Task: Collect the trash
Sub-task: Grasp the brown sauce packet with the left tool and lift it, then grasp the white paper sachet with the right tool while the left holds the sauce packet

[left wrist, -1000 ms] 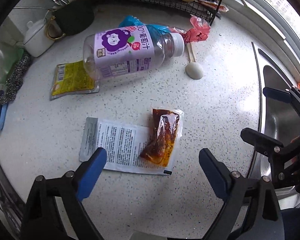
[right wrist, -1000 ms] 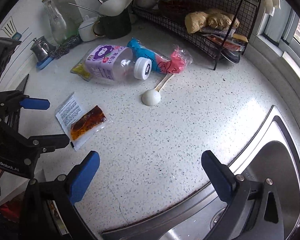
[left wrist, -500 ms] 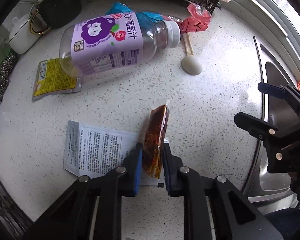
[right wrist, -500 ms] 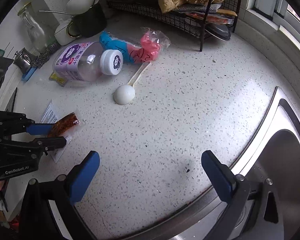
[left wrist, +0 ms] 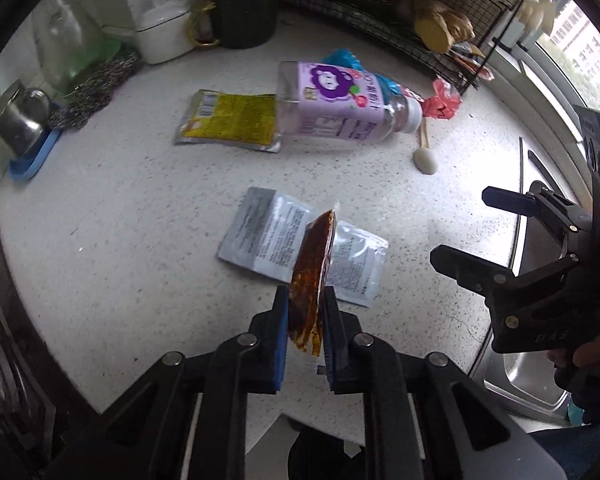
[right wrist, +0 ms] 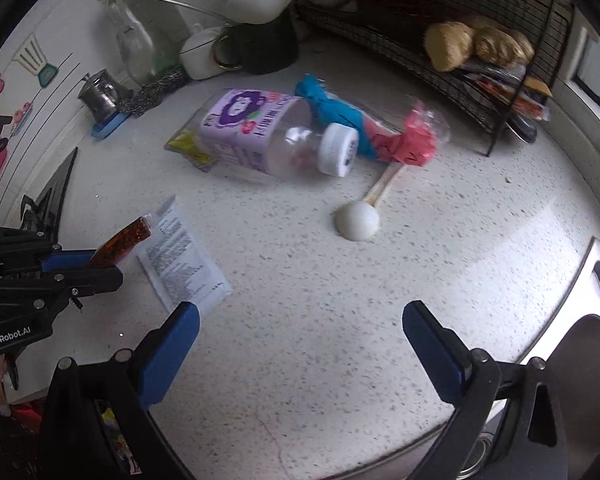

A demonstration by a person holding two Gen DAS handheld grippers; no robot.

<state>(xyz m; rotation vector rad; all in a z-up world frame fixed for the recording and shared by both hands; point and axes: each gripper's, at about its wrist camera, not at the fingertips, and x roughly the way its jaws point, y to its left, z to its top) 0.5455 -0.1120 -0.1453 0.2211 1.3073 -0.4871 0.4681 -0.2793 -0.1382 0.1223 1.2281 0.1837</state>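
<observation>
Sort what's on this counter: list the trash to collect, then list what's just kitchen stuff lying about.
Trash to collect:
- red sauce packet, clamped in the left gripper
- white printed sachet
- yellow packet
- purple-label bottle
- blue and pink wrappers
- white spoon, probably

Just lying about:
- black mug
- glass bottle
- metal cup
- wire rack

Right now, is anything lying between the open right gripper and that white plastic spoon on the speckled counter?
Nothing visible. Bare speckled counter lies between the open right gripper and the white plastic spoon. The purple-labelled clear bottle lies beyond it.
</observation>
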